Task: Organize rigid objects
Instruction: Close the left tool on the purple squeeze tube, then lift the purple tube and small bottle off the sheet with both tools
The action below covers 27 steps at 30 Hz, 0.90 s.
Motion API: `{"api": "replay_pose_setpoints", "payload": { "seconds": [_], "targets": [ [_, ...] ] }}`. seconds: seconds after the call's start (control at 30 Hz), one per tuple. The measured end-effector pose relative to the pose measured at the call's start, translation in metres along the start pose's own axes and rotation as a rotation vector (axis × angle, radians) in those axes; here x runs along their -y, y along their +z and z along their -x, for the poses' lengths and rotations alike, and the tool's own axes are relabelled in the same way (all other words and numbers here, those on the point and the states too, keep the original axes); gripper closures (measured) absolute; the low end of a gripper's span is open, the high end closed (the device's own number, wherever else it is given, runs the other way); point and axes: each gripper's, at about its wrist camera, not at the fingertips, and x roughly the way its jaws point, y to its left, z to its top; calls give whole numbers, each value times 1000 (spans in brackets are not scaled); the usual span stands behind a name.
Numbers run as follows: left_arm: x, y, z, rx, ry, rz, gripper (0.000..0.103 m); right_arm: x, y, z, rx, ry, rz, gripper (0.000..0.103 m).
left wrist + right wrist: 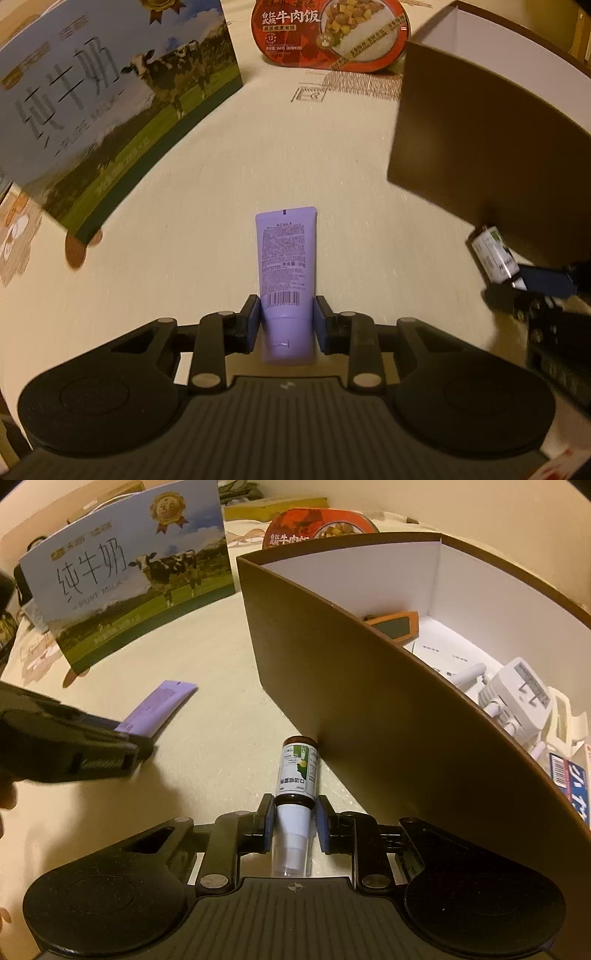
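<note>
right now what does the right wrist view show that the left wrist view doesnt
Only the right wrist view looks inside the brown box: a white gadget, an orange-edged item and papers. Only the left wrist view shows the printed back of the purple tube between the left gripper pads, and the whole beef rice bowl lid. Both show the milk carton, the tube, the box, and the spray bottle in the right gripper.

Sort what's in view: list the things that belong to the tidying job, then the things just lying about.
In the job:
- purple tube, in the left gripper
- spray bottle, in the right gripper
- brown box, already holding small items

Lying about:
- milk carton
- beef rice bowl
- tablecloth
</note>
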Motion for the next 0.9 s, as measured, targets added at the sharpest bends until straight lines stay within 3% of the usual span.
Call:
{"api": "replay_pose_setpoints", "payload": {
  "seconds": [0.47, 0.57, 0.7, 0.9],
  "targets": [
    [34, -102, 67, -114, -93, 85, 76, 9, -78, 65, -78, 56, 24, 83],
    [35, -103, 69, -123, -103, 64, 76, 8, -83, 71, -96, 57, 11, 83],
    [31, -90, 63, -138, -128, 85, 68, 9, -79, 67, -125, 54, -15, 78],
    [39, -80, 56, -137, -102, 55, 70, 9, -69, 61, -120, 44, 7, 75]
  ]
}}
